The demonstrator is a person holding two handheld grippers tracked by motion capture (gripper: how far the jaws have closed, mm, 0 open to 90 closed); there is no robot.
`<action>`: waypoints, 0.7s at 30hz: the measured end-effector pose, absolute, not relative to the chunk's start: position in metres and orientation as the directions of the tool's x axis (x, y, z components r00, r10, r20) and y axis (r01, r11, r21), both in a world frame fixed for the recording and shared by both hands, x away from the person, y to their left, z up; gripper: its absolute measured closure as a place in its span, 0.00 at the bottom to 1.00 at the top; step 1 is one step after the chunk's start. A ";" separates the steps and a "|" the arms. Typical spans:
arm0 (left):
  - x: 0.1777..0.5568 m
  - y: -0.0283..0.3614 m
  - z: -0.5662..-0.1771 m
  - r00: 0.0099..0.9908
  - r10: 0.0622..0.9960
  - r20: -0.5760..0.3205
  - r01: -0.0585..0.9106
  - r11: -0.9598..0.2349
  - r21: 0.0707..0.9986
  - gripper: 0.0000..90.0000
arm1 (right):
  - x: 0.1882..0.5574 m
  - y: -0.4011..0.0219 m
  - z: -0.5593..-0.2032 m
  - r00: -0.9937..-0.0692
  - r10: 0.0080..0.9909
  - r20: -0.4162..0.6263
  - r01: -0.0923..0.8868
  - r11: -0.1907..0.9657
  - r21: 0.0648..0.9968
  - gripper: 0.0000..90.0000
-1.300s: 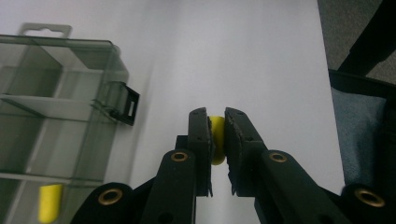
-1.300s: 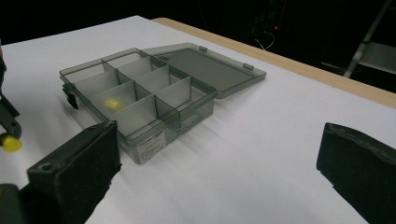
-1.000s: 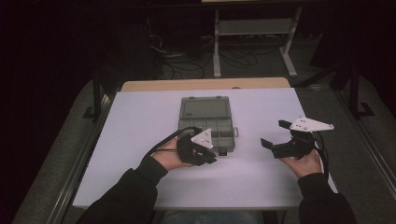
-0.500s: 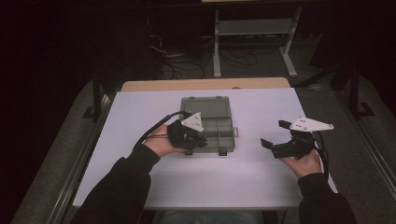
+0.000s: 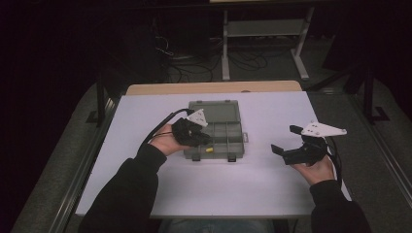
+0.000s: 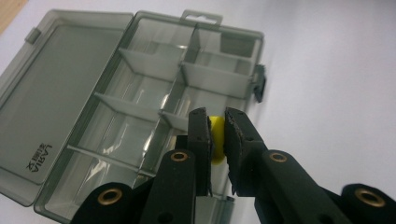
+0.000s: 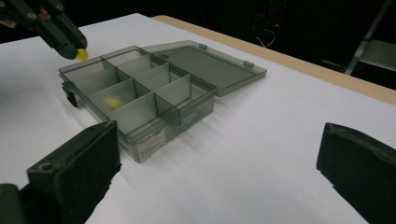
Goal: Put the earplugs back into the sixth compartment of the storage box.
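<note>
Left gripper carrying a yellow piece over the open organizer box.

The left gripper (image 6: 216,128) has its fingers nearly closed on a small yellow piece (image 6: 216,140), with the compartment box (image 5: 216,127) directly below, long axis running away from the person, lid lying open. The right gripper (image 5: 287,141) hovers well apart, fingers spread wide and empty over the table (image 5: 272,189).
</note>
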State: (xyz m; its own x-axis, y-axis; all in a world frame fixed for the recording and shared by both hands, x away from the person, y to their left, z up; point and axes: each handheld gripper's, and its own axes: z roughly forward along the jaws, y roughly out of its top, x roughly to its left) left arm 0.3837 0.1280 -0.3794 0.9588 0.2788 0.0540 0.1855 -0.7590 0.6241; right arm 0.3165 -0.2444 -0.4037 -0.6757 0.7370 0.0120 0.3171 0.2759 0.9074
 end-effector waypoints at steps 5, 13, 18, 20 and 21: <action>0.392 0.127 -0.390 0.952 0.299 0.057 0.204 -0.766 0.610 0.90 | 0.316 -0.244 -0.404 -0.678 0.735 0.012 0.318 0.278 0.907 0.00; 0.396 0.127 -0.402 0.948 0.309 0.078 0.207 -0.783 0.586 0.90 | 0.316 -0.244 -0.404 -0.676 0.736 0.014 0.318 0.275 0.907 0.00; 0.399 0.127 -0.406 0.945 0.317 0.078 0.214 -0.784 0.583 0.90 | 0.316 -0.244 -0.404 -0.678 0.735 0.012 0.319 0.279 0.906 0.00; 0.400 0.127 -0.408 0.945 0.317 0.075 0.216 -0.784 0.582 0.89 | 0.317 -0.244 -0.404 -0.676 0.737 0.015 0.322 0.278 0.905 0.00; 0.400 0.127 -0.409 0.945 0.319 0.076 0.217 -0.783 0.584 0.89 | 0.317 -0.244 -0.404 -0.677 0.736 0.015 0.322 0.278 0.905 0.00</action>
State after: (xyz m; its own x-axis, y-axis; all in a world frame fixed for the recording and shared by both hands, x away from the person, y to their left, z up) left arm 0.4002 0.1268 -0.4085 0.9448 0.3187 0.0763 0.2169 -0.7825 0.5836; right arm 0.3167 -0.2438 -0.4044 -0.6769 0.7360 0.0148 0.3224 0.2782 0.9048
